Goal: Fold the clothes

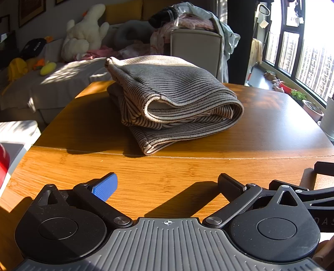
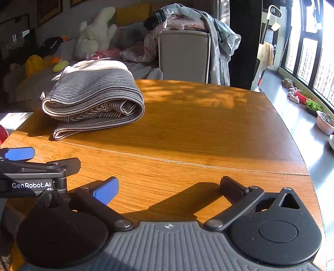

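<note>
step: fold judged finished, hands-off | striped knit garment (image 1: 173, 98) lay folded in stacked layers on wooden table (image 1: 187, 173), well ahead of both claws | left gripper (image 1: 167, 187) spread wide, empty | right gripper (image 2: 169, 187) spread wide, empty | next: likely fetch another piece from clothes pile (image 2: 183, 18) behind table

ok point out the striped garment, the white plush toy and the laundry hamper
striped garment (image 1: 175, 83): left wrist view, on its top folded layer
white plush toy (image 1: 83, 33): left wrist view, on its body
laundry hamper (image 2: 183, 56): right wrist view, on its front wall
</note>
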`<action>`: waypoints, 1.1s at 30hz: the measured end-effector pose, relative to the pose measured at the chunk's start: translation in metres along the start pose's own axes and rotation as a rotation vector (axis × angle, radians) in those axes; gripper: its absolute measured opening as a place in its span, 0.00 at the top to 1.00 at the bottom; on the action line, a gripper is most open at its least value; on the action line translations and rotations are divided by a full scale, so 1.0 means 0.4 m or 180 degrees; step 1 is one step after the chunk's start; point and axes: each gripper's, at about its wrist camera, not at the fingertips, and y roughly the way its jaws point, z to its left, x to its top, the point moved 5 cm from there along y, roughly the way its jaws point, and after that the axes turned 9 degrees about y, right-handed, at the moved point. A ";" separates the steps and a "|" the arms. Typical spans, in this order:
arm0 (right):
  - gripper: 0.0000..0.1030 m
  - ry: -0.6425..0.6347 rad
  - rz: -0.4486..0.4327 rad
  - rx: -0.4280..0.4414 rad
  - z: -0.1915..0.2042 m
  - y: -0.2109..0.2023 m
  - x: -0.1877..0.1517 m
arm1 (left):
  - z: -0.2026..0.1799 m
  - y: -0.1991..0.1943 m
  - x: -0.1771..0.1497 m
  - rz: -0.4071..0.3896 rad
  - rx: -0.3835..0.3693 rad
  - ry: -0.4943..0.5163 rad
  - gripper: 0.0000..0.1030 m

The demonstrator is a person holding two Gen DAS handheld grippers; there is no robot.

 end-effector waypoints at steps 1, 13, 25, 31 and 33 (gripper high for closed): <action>0.00 -0.0001 0.0000 -0.0001 -0.001 0.001 0.001 | 0.000 0.000 0.000 0.0001 0.0002 -0.0001 0.00; 0.00 0.0041 -0.0006 -0.0067 -0.016 0.019 0.018 | 0.003 0.000 0.000 0.0003 0.0014 -0.0015 0.00; 0.00 0.0019 -0.0004 -0.0050 -0.021 0.026 0.026 | 0.003 0.001 0.000 0.0004 0.0019 -0.0016 0.00; 0.00 0.0020 -0.0004 -0.0050 -0.021 0.026 0.025 | 0.003 0.000 -0.001 0.0002 0.0018 -0.0016 0.00; 0.00 0.0020 -0.0004 -0.0050 -0.020 0.026 0.025 | 0.002 0.000 -0.001 0.0002 0.0019 -0.0018 0.00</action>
